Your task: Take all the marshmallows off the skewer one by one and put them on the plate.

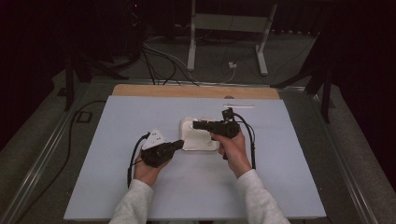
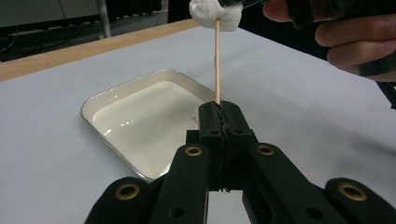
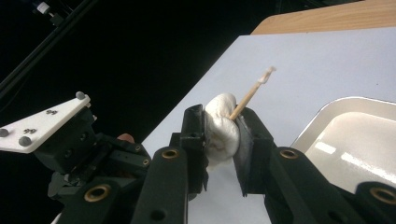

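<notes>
white squashed marshmallow speared on thin wood skewer: r tongs clamped on marshmallow, l tongs pinching skewer upright.

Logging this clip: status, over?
Left gripper shut on skewer. Right gripper shut on marshmallow, skewer tip poking through. Tray below; nothing blocking.

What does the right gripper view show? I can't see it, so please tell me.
The right gripper squeezes a white marshmallow with a wooden skewer poking out through it. A white tray sits to the right on the table, and the left gripper is at the left.
</notes>
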Demonstrator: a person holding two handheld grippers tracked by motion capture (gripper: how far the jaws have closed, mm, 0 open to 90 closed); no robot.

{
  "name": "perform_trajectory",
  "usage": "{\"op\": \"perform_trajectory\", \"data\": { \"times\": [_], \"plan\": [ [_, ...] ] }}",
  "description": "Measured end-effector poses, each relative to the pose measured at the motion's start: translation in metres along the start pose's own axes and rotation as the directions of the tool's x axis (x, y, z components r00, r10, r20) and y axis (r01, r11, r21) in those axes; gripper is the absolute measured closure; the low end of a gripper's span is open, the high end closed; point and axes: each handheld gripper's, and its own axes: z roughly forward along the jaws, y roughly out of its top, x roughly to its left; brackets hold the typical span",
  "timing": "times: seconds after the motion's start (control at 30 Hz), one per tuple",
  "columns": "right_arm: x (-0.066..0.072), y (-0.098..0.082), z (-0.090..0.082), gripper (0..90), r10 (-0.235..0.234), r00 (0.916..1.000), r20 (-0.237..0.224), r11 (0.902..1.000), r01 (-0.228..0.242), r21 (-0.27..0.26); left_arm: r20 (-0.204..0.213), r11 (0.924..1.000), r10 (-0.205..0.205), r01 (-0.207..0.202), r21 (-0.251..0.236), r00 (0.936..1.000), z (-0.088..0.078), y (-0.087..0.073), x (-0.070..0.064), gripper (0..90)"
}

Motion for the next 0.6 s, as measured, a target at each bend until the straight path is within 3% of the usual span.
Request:
{"op": "perform_trajectory", "data": {
  "times": [0.2, 0.33, 0.6],
  "plan": [
    [0.002, 0.002, -0.006, 77.9, -0.008, 0.9999, 0.009, 0.9998, 0.008, -0.02, 0.018, 1.0, 0.008, -0.008, -0.005, 0.9998, -0.001, -0.001, 0.001, 90.0],
    [-0.003, 0.006, -0.018, 78.8, 0.021, 0.9998, 0.006, 0.9969, -0.021, -0.076, 0.02, 1.0, 0.008, -0.008, -0.004, 0.9998, -0.003, -0.002, 0.003, 90.0],
    [-0.006, 0.009, -0.03, 78.8, 0.004, 0.9993, 0.038, 0.996, -0.001, -0.089, 0.034, 0.9996, 0.027, -0.027, 0.004, 0.9991, -0.001, -0.002, 0.001, 90.0]
  ]
}}
